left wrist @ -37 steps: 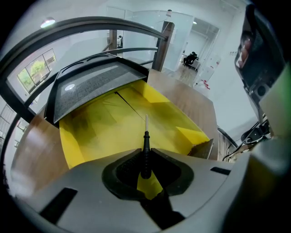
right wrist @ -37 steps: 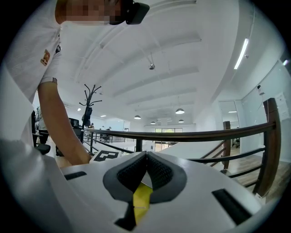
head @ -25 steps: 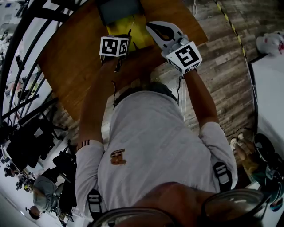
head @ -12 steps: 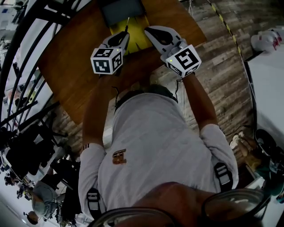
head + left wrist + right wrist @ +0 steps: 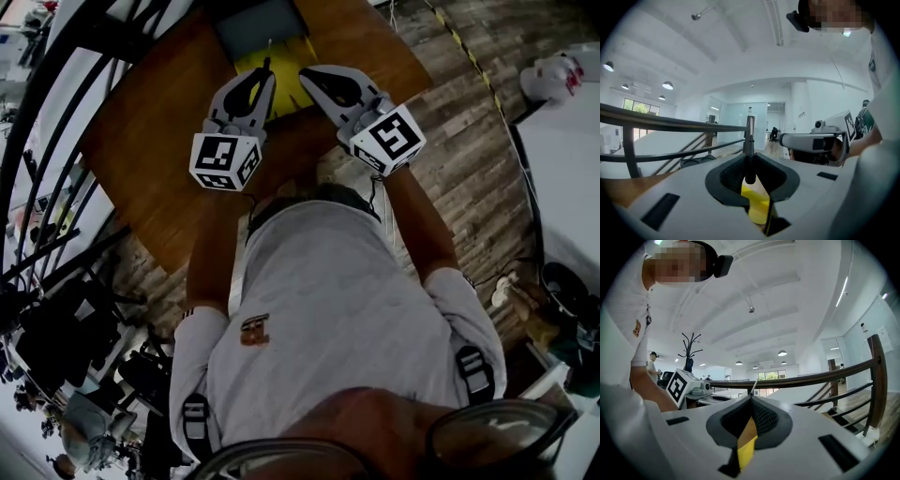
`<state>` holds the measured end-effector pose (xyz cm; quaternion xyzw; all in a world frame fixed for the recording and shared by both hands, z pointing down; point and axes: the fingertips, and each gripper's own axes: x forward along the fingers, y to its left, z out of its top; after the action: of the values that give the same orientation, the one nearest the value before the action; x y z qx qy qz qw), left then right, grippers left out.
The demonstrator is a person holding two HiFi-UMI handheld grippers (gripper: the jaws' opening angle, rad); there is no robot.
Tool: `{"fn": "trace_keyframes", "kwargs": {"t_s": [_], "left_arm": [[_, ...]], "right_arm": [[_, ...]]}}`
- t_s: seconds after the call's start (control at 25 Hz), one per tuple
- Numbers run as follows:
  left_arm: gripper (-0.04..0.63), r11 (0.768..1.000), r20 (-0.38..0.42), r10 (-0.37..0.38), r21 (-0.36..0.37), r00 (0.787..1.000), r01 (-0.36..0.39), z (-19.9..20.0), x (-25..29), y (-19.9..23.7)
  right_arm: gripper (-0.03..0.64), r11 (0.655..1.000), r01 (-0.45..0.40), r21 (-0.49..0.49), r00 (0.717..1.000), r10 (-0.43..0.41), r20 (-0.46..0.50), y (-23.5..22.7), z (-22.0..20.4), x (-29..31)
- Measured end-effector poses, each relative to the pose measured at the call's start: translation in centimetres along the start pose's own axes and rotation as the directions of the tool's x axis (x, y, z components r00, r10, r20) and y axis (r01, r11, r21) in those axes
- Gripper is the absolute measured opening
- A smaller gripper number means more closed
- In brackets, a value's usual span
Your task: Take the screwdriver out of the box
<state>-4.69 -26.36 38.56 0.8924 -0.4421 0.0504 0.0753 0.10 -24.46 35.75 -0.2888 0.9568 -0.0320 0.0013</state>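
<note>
A yellow box [image 5: 286,92] with a grey lid [image 5: 255,22] lies at the far side of the brown table [image 5: 141,150]. Above its near edge my left gripper [image 5: 265,79] is shut on the screwdriver [image 5: 267,66], a thin dark shaft with a metal tip. In the left gripper view the shaft [image 5: 749,154] stands upright between the closed pads, and yellow shows below through the gap. My right gripper [image 5: 306,73] hangs beside it on the right, over the box, shut with nothing in it. The right gripper view shows its tips [image 5: 751,398] meeting.
A dark metal railing [image 5: 56,112] runs along the left of the table. Plank floor [image 5: 469,112] lies to the right, with a white table [image 5: 567,178] beyond it. The person's torso fills the lower middle of the head view.
My left gripper has risen and swung from pointing down to nearly level, lifting the screwdriver up from the box. The right gripper drifted a little left and further from the person.
</note>
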Motion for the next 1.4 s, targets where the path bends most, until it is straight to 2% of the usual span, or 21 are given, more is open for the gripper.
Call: {"fn": "trace_keyframes", "kwargs": {"t_s": [0.24, 0.52, 0.64, 0.88, 1.4], "left_arm": [[0.077, 0.998, 0.14, 0.009, 0.056, 0.99, -0.017, 2.7, -2.5, -0.9], [0.077, 0.991, 0.211, -0.016, 0.131, 0.977, -0.012, 4.4, -4.3, -2.2], [0.077, 0.991, 0.244, -0.019, 0.133, 0.97, -0.014, 4.7, -5.0, -2.4], [0.077, 0.993, 0.271, -0.026, 0.121, 0.962, -0.007, 4.6, -5.8, -2.9], [0.077, 0.991, 0.297, -0.047, 0.132, 0.954, 0.008, 4.7, -6.8, -3.4]], "right_arm": [[0.032, 1.0, 0.014, 0.009, 0.999, -0.014, 0.048, 1.5, 1.4, -0.9], [0.032, 1.0, 0.023, 0.018, 0.994, -0.025, 0.102, 3.3, 2.1, -1.5], [0.032, 0.999, 0.03, 0.02, 0.992, -0.032, 0.124, 3.9, 2.3, -1.6], [0.032, 0.999, 0.049, 0.019, 0.987, -0.051, 0.149, 4.7, 2.3, -2.0], [0.031, 0.998, 0.065, -0.012, 0.989, -0.063, 0.135, 6.0, 2.2, -1.7]]}}
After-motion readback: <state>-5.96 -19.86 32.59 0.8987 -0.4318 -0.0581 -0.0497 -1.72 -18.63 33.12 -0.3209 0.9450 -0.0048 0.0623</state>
